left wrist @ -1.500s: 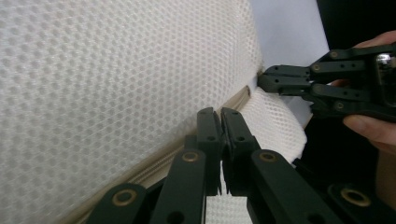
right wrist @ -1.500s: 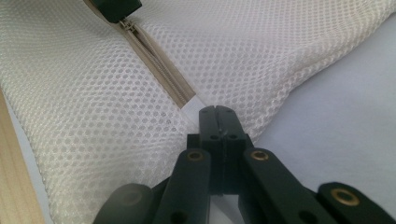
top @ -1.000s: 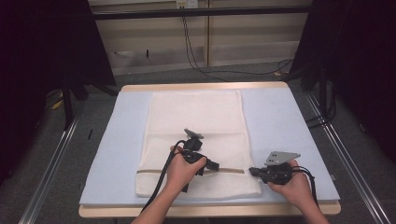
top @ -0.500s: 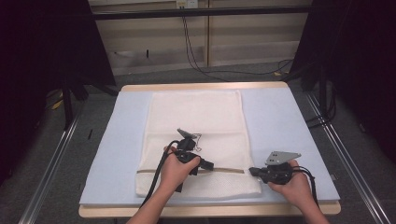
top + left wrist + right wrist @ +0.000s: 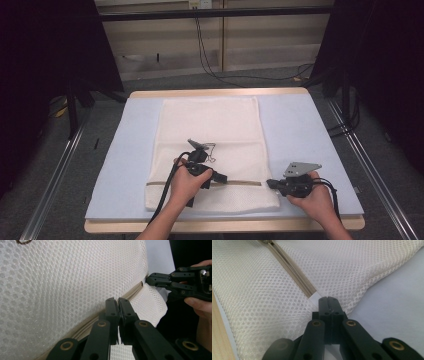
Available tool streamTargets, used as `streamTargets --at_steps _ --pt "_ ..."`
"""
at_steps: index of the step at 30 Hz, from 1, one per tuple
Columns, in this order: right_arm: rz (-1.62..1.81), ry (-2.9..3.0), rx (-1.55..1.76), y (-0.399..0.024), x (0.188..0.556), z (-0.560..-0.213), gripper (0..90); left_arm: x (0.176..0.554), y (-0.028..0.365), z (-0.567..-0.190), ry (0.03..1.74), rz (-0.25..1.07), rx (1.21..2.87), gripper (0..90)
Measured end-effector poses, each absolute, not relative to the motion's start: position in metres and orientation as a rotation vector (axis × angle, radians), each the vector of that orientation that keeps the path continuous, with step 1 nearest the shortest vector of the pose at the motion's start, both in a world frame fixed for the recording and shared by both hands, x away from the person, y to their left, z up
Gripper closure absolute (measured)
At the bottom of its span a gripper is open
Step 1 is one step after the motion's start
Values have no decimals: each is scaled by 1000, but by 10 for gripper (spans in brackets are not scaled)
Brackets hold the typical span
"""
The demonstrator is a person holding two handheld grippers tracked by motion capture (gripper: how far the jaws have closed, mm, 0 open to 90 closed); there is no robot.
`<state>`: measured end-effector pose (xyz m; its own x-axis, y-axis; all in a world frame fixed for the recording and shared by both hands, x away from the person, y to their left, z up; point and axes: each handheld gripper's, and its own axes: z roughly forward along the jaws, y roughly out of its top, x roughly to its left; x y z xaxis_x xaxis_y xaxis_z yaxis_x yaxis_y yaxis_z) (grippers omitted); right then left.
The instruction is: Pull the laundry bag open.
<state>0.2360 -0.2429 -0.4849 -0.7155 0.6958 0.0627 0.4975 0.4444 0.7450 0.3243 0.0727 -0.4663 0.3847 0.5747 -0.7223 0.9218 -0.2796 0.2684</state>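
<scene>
My left tool (image 5: 118, 300) is pressed together on the beige zipper line (image 5: 130, 293) of the white mesh laundry bag (image 5: 210, 130). I take it to be pinching the slider, though the tips hide it, so I cannot confirm that. My right tool (image 5: 328, 299) is likewise clamped shut, gripping the small white tab at the zipper's end (image 5: 314, 296) near the bag's right edge. The bag lies flat on the pale blue padded surface (image 5: 310, 130), its zipper running across near the edge closest to me.

The step, as I judge it, is running the zipper along its track. To do it well I would keep the right tool anchored and pulling gently away, so the tape stays taut and straight. I would draw the left tool level along the zipper line rather than lifting. Lifting would bunch the mesh and could snag it in the teeth. A slow, steady pull is safer than a jerk.
</scene>
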Motion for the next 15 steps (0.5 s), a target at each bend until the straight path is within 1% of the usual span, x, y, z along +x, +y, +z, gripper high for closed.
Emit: streamTargets --at_steps 3,7,15 --pt "1131 2446 1034 -243 236 -485 900 324 73 -468 1289 -637 1984 873" --pt "1134 2452 1033 -243 236 -485 900 323 75 -469 1281 -651 1972 873" --pt "1129 2459 1046 -242 237 -484 900 323 83 -473 1284 -640 1998 873"
